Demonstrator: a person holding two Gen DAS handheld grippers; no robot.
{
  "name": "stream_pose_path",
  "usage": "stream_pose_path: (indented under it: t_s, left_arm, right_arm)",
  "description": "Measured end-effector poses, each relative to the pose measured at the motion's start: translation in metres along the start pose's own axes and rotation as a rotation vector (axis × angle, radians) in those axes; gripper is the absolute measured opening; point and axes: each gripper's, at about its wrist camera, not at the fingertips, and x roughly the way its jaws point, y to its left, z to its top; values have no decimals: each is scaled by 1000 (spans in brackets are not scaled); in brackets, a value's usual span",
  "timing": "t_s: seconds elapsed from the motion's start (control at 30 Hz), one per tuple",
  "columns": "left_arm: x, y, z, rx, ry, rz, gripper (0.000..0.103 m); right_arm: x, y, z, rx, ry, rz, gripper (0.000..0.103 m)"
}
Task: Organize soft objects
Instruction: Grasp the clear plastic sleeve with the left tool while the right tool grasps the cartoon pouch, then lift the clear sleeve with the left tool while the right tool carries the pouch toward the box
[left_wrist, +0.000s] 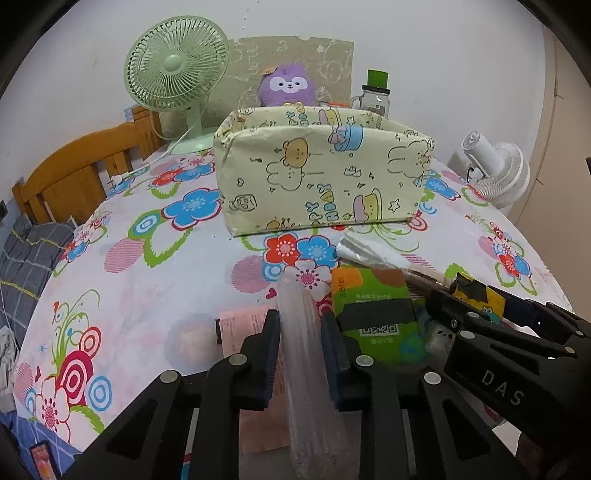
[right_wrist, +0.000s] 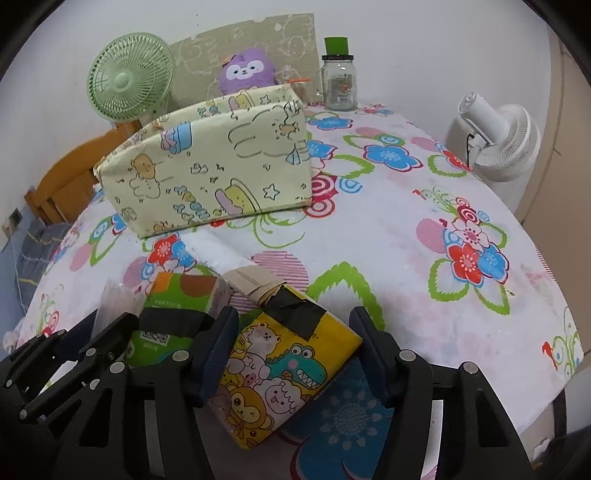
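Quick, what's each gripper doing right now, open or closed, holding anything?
Left gripper: closed on the clear plastic pack.
Right gripper: open, straddling the yellow cartoon tissue pack, not gripping it yet.

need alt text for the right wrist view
The right gripper is open around a yellow cartoon-animal tissue pack on a floral tablecloth. A green tissue pack lies left, a pale yellow fabric bin behind.

2 low wrist views, facing fabric box closely
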Motion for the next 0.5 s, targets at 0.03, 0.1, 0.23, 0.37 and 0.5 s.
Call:
stream_pose_path:
  t_s: [0.03,0.1,0.23,0.37,0.5]
  left_arm:
    - [-1,0,1,0,-3,-1,22]
    - [-2,-1,3,0,-9,0,22]
    - [-3,-1,8,1,-10,0,22]
    - [-8,0,15,2,-22,-1,22]
    - [-11,-1,20,0,-32,-2,22]
  right_arm:
    - [-1,0,1,1,-5,-1,65]
    - [-5,0,4,6,-16,-2,65]
    - [-11,1,9,8,-33,3,65]
    - [-17,3,15,8,-47,11,65]
    - [-23,5,20,5,-63,21,65]
